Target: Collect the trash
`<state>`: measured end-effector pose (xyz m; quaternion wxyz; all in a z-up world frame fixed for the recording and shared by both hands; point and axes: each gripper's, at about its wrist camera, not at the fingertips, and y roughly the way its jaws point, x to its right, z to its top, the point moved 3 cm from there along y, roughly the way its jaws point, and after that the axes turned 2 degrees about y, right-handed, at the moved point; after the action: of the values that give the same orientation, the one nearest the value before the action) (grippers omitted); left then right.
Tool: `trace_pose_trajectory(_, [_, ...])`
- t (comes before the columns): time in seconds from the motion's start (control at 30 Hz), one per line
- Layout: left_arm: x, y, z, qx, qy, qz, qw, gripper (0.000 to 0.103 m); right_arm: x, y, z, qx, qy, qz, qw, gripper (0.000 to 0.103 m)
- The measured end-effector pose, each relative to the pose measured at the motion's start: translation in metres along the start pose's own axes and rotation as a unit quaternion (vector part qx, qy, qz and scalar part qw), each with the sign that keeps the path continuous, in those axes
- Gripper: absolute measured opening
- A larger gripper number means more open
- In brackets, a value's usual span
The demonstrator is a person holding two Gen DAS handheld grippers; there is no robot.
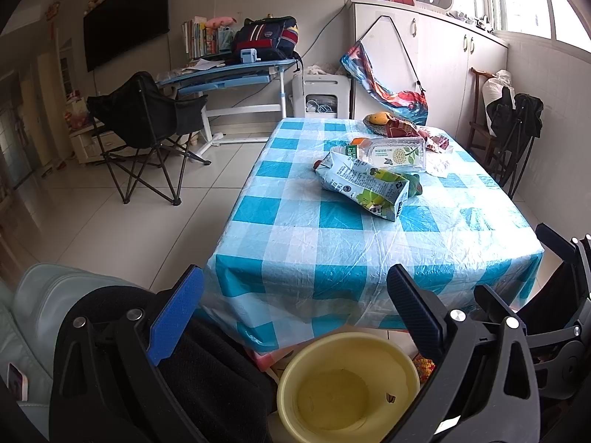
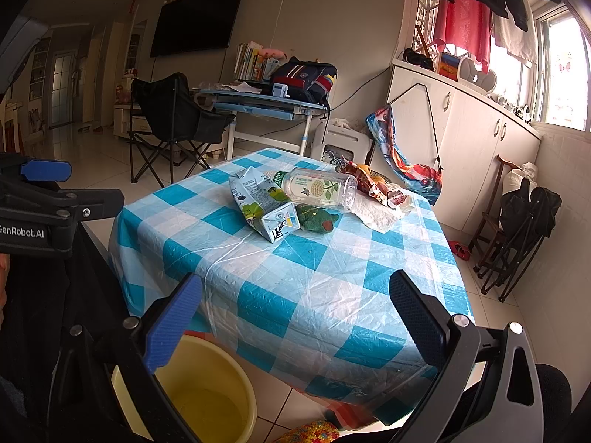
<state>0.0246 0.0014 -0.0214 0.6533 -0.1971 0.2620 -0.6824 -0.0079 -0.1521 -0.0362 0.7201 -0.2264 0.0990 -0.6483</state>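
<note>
Both tools gape empty; the carton (image 2: 263, 205) lies flat, its long axis running diagonally toward the table's (image 2: 317, 295) near edge.

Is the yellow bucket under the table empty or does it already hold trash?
Nearly empty. The yellow bucket shows its bare bottom in both views, with only one tiny dark speck inside, no trash.

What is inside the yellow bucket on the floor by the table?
The yellow bucket looks nearly empty: bare bottom, one small dark speck. The left gripper hides part of its rim; in the right wrist view, a finger covers one side.
</note>
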Motion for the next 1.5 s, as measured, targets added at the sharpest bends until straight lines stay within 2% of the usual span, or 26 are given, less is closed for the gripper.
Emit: trace_pose_trajectory(1.5, [-0.0003, 0.0029, -0.0015, -0.003, 0.002, 0.001, 1.0, 0.096, 0.0001, 0.0, 0.0003, 0.0, 0.0, 0.0, 1.0, 0.097])
